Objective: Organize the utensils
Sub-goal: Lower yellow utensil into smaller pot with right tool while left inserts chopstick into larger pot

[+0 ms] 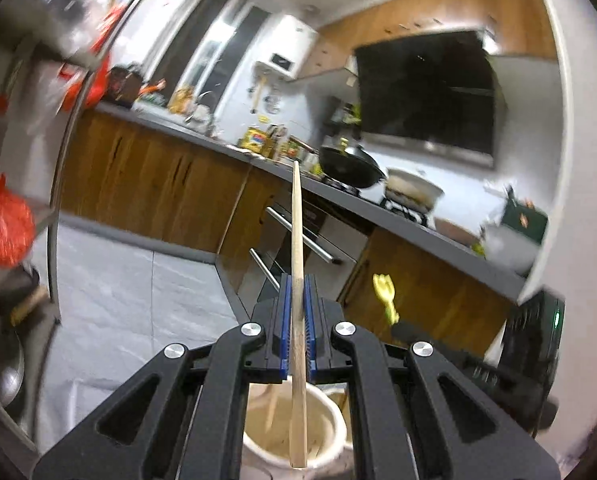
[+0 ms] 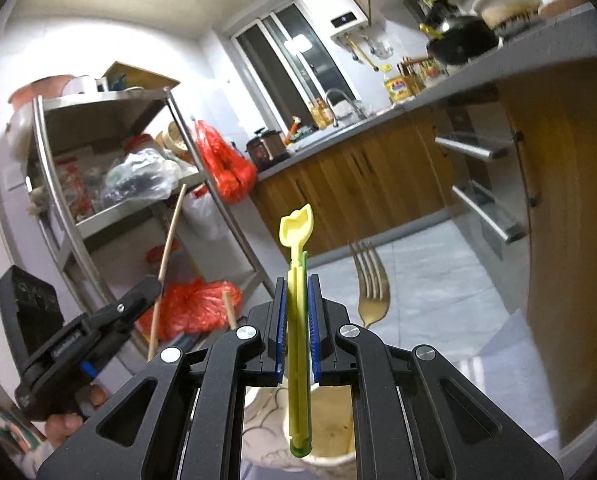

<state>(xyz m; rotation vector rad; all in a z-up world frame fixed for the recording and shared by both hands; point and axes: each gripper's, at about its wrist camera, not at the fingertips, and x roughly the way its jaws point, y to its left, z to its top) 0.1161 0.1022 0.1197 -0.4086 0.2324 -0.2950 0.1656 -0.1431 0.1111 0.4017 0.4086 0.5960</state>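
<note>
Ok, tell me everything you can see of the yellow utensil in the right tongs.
The yellow utensil looks like a slim plastic piece, pale yellow with a green layer behind and a green bottom tip. Its top widens into a small scoop-like head with a pointed corner. It stands nearly upright, clamped at mid-length between the blue pads of the right tongs, its lower end hanging above the open cream holder without clearly touching it.
</note>
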